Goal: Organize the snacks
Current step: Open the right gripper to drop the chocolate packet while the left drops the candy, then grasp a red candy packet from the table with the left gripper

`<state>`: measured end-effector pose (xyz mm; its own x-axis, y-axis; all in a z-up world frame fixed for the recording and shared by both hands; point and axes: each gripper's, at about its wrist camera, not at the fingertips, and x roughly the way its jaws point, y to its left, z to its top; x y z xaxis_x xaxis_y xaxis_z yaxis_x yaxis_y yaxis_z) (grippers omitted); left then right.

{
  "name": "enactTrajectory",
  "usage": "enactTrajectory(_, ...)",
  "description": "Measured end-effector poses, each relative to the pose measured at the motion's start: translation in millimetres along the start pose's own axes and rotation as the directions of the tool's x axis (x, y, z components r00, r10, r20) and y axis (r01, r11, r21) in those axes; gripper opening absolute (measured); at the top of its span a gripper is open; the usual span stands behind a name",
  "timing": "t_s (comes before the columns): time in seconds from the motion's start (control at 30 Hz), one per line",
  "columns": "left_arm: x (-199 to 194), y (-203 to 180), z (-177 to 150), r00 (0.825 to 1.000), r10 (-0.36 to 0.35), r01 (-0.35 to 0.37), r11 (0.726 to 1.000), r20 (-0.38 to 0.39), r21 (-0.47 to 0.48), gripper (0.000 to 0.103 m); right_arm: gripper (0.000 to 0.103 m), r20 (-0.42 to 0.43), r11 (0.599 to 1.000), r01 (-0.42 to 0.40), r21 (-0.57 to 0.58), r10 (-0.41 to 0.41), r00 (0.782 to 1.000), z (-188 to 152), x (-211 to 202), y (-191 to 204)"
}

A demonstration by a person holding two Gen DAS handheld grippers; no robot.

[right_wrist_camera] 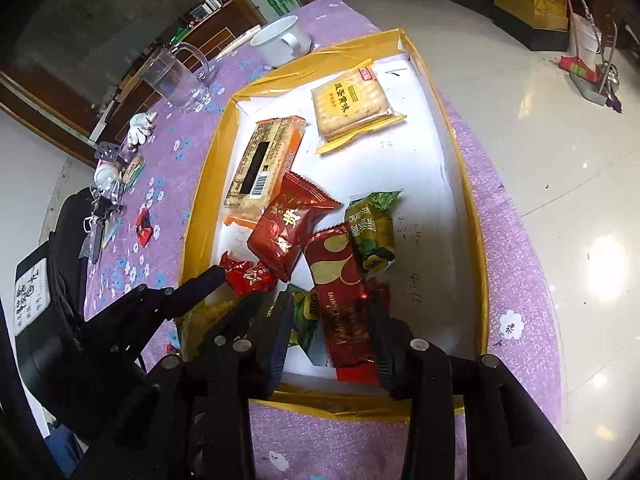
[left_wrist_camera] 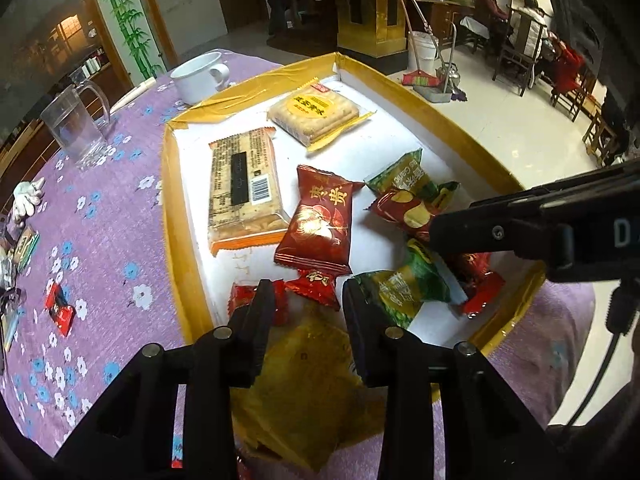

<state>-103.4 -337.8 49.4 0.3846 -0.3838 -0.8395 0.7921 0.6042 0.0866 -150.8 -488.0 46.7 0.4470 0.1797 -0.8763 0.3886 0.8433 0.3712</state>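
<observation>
purple flowered cloth (left_wrist_camera: 100, 208) covers the round table under your hands, and on it sits a shallow white tray with a yellow taped rim (left_wrist_camera: 170, 184). inside the tray, at the far end, lies a yellow biscuit pack (left_wrist_camera: 314, 114), and nearer to you an orange cracker pack (left_wrist_camera: 246, 188) lies barcode up. a dark red date-cake pouch (left_wrist_camera: 318, 220) leans on the cracker pack's near end. a green pouch (right_wrist_camera: 370, 226) and a long red bar wrapper (right_wrist_camera: 342, 300) lie toward the near right of the tray, with small red candies (left_wrist_camera: 316, 286) at the near left.

your left gripper (left_wrist_camera: 306, 300) has its jaws a little apart over the tray's near rim; a yellow-brown packet (left_wrist_camera: 308, 380) lies between and below them, and you cannot tell whether the pads press on it. your right gripper (right_wrist_camera: 330, 320) stands with its jaws spread either side of the long red bar wrapper, whose lower end is hidden by the fingers; contact is not clear there either.

outside the tray, a white mug (left_wrist_camera: 200, 76) and a clear measuring jug (left_wrist_camera: 76, 124) stand beyond its far left corner. one red candy (left_wrist_camera: 60, 310) lies alone on the cloth to the left. small clutter at the cloth's left edge is cut off and hard to make out.
</observation>
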Motion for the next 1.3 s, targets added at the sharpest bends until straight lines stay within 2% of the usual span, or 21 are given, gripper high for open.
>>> enactTrajectory(0.17,-19,14,-3,0.999,0.005,-0.003,0.999,0.035,-0.041,0.032,0.04,0.02,1.0,0.007,-0.001,-0.007,1.0,-3,-8,7)
enactTrajectory(0.33,-37,40,-11,0.998,0.016,-0.008,0.993,0.06,-0.122,0.032,0.04,0.032,0.999,0.005,-0.035,-0.004,0.999,-7,-14,22)
enactTrajectory(0.5,-47,76,-29,0.998,0.039,-0.026,0.973,0.051,-0.231,0.032,0.04,0.02,0.996,-0.008,-0.083,0.01,1.0,-16,-12,41)
enactTrajectory(0.63,-49,101,-49,0.999,0.046,-0.037,0.957,0.026,-0.288,0.038,0.04,0.01,0.994,-0.019,-0.105,0.02,1.0,-20,-9,53)
enactTrajectory(0.73,-46,118,-68,1.0,0.023,-0.027,0.943,-0.015,-0.332,0.038,0.04,0.007,0.993,-0.025,-0.114,0.026,1.0,-23,-8,59)
enactTrajectory(0.87,-39,127,-91,0.996,-0.057,0.027,0.924,-0.07,-0.38,0.038,0.04,0.003,0.992,-0.028,-0.124,0.029,1.0,-25,-7,65)
enactTrajectory(0.93,-38,120,-99,0.991,-0.109,0.071,0.923,-0.081,-0.379,0.038,0.04,0.001,0.991,-0.029,-0.128,0.03,1.0,-26,-6,67)
enactTrajectory(1.0,-36,107,-103,0.987,-0.133,0.096,0.937,-0.091,-0.335,0.038,0.04,0.0,0.991,-0.028,-0.13,0.029,1.0,-26,-7,67)
enactTrajectory(1.13,-30,86,-110,0.985,-0.124,0.094,0.967,-0.116,-0.236,0.045,0.04,0.0,0.991,-0.026,-0.129,0.026,1.0,-26,-7,66)
enactTrajectory(1.3,-26,76,-110,0.988,-0.086,0.07,0.99,-0.13,-0.126,0.046,0.04,-0.008,0.992,-0.023,-0.125,0.022,1.0,-26,-5,61)
